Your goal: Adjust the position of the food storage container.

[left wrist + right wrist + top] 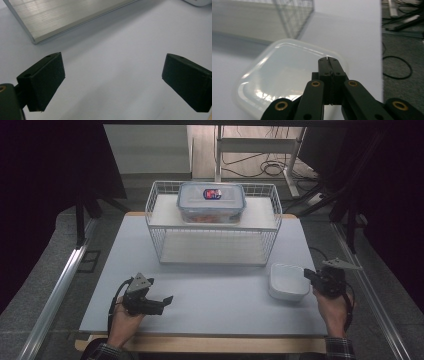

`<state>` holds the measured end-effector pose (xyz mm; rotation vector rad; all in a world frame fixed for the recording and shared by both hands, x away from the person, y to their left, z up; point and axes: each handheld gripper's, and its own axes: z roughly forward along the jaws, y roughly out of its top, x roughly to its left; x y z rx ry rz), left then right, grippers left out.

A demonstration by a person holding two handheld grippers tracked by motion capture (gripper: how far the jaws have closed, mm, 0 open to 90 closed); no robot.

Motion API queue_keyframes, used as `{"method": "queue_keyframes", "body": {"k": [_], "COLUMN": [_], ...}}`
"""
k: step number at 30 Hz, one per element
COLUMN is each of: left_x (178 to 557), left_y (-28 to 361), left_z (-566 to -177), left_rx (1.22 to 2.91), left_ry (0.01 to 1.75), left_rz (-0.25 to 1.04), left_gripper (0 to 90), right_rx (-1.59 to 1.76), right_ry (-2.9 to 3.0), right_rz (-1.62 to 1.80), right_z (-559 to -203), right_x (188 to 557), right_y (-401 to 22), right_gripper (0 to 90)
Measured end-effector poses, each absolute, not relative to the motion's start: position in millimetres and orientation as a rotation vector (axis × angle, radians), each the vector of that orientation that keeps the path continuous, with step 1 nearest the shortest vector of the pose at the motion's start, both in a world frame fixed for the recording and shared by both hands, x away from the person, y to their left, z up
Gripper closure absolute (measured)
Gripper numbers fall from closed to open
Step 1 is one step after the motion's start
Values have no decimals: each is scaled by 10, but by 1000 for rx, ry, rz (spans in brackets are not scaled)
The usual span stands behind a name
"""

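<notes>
Where my right gripper hangs with its jaws pressed flat together and nothing between them, a white tub sits on the table just below and beyond the tips; the high view shows this tub near the right edge, just left of that gripper. Its lid is milky and glares, so I cannot tell what it holds. Behind it stands a wire rack with two shelves. On the upper shelf rests a clear box with a clip-on lid and a red and blue label; something orange shows through its wall, too small to name. My left gripper rests at the near left, its jaws spread wide over bare table. In its own view the rack's lower shelf is cut off at the top.
</notes>
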<state>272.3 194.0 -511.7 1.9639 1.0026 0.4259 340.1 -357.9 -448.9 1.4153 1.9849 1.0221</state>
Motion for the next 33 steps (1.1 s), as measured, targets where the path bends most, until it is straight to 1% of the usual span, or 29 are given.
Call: {"method": "queue_keyframes", "body": {"k": [5, 15, 24, 33], "left_x": [2732, 2748, 2746, 2743], "left_y": [1922, 1904, 1892, 1876], "left_z": [-5132, -5159, -5159, -5162], "left_rx": [1971, 1980, 1982, 1990], "left_ry": [1000, 996, 993, 993], "left_rz": [421, 406, 403, 402], "left_gripper": [43, 45, 47, 45], "right_rx": [1475, 1496, 1467, 1411], "right_ry": [1933, 1978, 2044, 2151], "right_rz": [994, 962, 991, 999], "right_z": [-4606, -4748, -4750, -4781], "right_x": [3503, 3614, 3593, 3538], "right_y": [-3781, -3791, -3597, -3290], "right_gripper": [892, 892, 892, 891]}}
